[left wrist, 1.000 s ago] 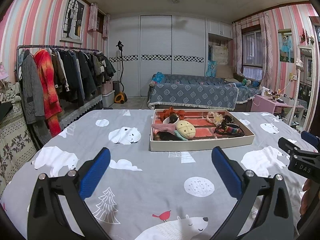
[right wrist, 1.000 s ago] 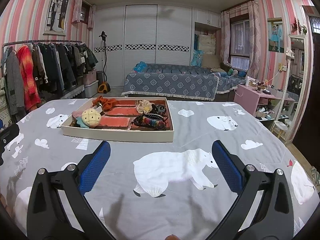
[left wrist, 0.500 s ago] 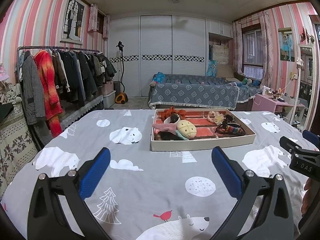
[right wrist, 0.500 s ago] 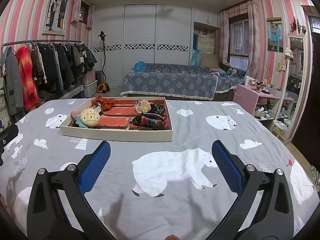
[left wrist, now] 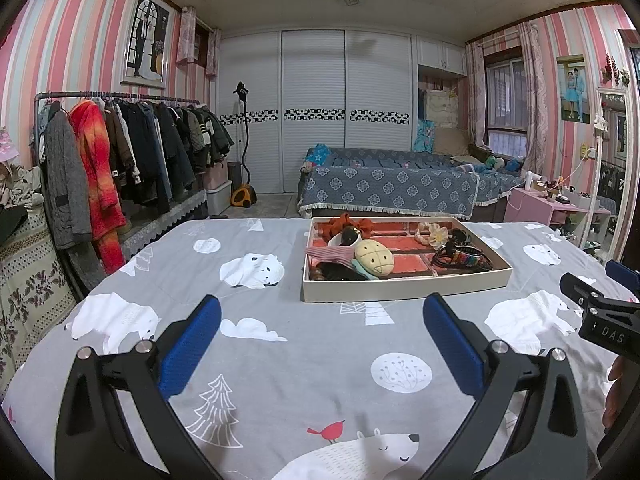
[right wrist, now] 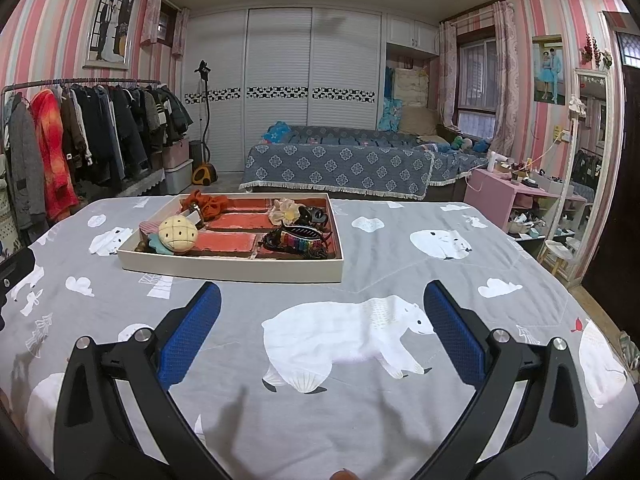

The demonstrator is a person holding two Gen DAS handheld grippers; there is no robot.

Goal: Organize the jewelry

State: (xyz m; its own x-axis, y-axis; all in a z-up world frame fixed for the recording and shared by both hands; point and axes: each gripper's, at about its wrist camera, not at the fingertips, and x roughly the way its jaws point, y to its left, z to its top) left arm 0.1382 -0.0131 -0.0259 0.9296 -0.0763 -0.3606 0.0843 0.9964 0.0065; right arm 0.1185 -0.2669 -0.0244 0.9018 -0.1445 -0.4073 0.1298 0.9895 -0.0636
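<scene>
The table (left wrist: 280, 344), under a grey polar-bear cloth, carries the cream tray (right wrist: 224, 270) out ahead of both tools, and over the last second almost nothing has shifted except a slight drift in view. In its red compartments lie an orange scrunchie (right wrist: 206, 202), a pineapple-shaped plush (right wrist: 178, 233), a cream flower tie (right wrist: 285, 210) and striped bracelets (right wrist: 302, 239). The left gripper (left wrist: 320, 340) and right gripper (right wrist: 320, 336) hover short of the tray, jaws apart and empty, so the sorting stands unchanged.
</scene>
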